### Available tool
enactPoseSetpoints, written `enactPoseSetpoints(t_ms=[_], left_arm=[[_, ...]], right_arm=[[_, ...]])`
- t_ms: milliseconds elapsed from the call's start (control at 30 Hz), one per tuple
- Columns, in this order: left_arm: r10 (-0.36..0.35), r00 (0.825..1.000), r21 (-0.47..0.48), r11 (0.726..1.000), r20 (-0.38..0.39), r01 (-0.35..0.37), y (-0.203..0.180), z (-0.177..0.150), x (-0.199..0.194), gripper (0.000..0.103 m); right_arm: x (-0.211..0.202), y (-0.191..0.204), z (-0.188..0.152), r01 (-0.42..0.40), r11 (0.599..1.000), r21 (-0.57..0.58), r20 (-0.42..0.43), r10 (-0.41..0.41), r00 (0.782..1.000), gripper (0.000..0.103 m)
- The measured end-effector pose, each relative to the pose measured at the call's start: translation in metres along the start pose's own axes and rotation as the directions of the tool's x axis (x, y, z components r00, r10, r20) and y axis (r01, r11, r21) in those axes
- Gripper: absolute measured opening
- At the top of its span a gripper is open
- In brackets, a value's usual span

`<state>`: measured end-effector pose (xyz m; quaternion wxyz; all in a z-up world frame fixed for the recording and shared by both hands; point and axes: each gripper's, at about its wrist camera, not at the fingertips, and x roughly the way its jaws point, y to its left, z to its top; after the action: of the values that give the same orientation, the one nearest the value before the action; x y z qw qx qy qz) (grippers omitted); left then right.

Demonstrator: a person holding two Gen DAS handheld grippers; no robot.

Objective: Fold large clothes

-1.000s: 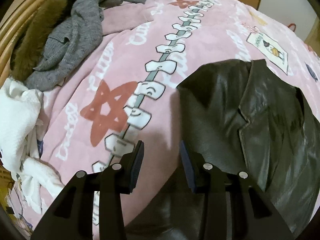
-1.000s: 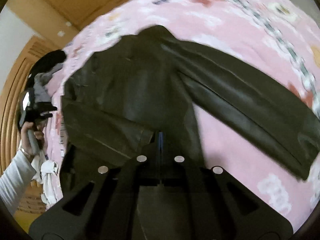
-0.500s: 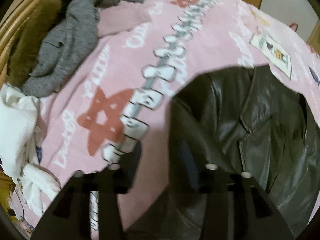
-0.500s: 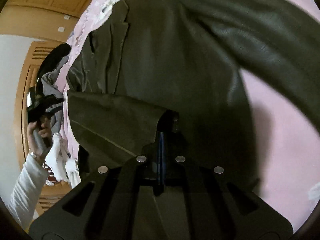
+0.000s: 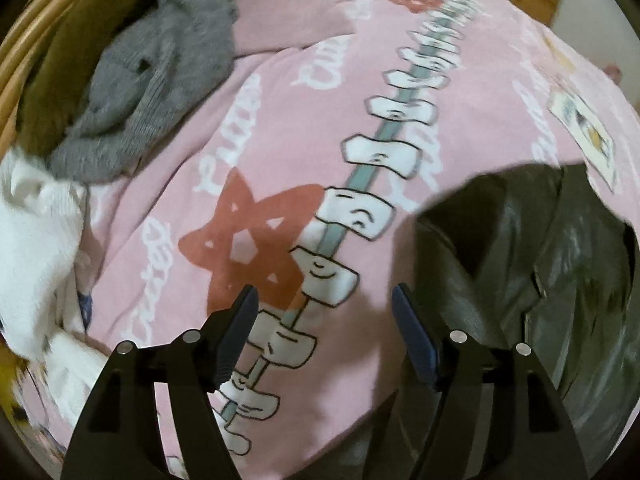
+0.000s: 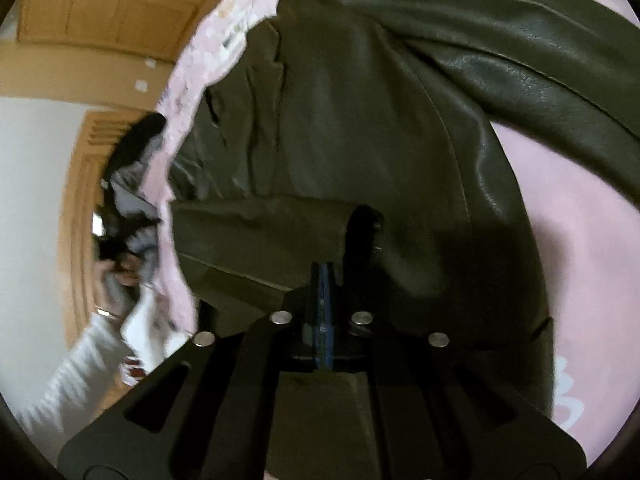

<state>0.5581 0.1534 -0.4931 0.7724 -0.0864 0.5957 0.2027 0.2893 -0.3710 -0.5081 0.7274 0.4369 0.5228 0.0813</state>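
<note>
A dark olive leather jacket [image 6: 340, 128] lies on a pink printed blanket [image 5: 280, 128]. My right gripper [image 6: 322, 280] is shut on the jacket's sleeve cuff and holds the sleeve folded across the jacket's body. The other sleeve [image 6: 540, 80] stretches out to the right. In the left wrist view the jacket [image 5: 540, 264] lies at the right with its collar showing. My left gripper [image 5: 324, 312] is open and empty, over the blanket just left of the jacket's shoulder.
A grey knit garment [image 5: 152, 80], a brown furry one [image 5: 52, 80] and white cloth [image 5: 32, 264] are piled at the blanket's left edge by a wooden headboard [image 5: 24, 44]. Wooden cabinets [image 6: 100, 8] stand beyond the bed.
My left gripper has opened wider and pulled left, off the jacket's shoulder. My right gripper has carried the sleeve cuff further across the jacket's body.
</note>
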Motion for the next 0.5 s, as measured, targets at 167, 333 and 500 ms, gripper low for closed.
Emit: enactPoseSetpoints(t_ms=[167,333,500], left_arm=[[-0.054,0.997,-0.173,0.984,-0.063,0.042,0.025,0.004,0.019,0.066],[-0.052,0.992,-0.161,0.986,-0.118,0.032,0.023,0.005,0.038,0.066],[-0.043,0.989,-0.164,0.986,-0.144,0.019,0.02,0.007,0.05,0.066]], right_arm=[[0.008,0.014,0.007,-0.025,0.998,-0.057,0.072,0.029,0.997,0.097],[0.054,0.012,0.016,0.008,0.999,-0.042,0.006,-0.008,1.0,0.095],[0.079,0.021,0.014,0.018,0.995,-0.093,-0.063,-0.024,0.998,0.033]])
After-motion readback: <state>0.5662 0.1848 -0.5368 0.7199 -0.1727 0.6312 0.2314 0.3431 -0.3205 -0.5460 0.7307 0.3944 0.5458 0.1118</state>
